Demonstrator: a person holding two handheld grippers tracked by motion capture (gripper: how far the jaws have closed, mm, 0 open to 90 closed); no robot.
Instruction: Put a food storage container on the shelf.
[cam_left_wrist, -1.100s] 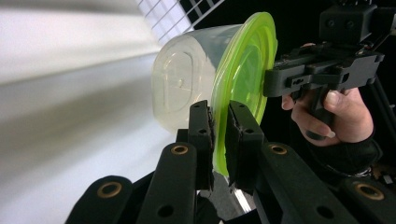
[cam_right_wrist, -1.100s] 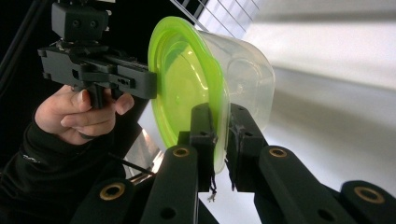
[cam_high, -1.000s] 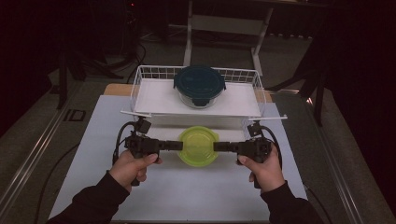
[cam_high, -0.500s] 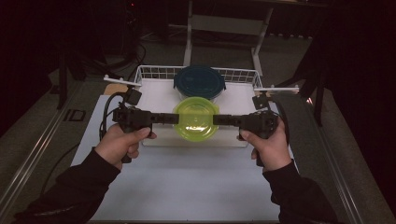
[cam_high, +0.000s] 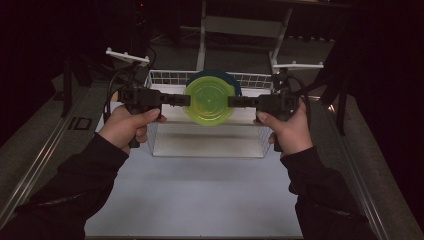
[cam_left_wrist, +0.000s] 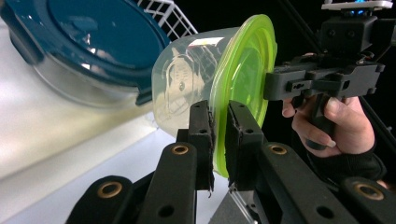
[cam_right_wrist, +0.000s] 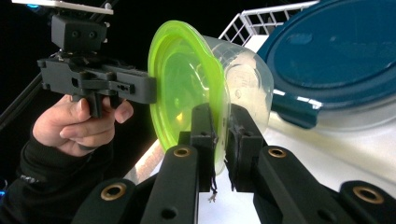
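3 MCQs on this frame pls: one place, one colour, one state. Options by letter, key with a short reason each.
1. Where is the green-lidded container?
A. held over the white wire basket
B. on the floor
C. under the basket

2. What colour is the lid of the container in the basket?
A. red
B. dark blue
C. white

3. How do the left gripper and right gripper stand?
A. both wide open
B. one open
C. both clamped on the green lid's rim

A: high view shows it over the basket.
B: both gripper views show dark blue.
C: jaws pinch the rim on either side.

Two lidded containers (cam_high: 209, 100), one wire basket (cam_high: 210, 145), two hand-held grippers (cam_high: 184, 100).
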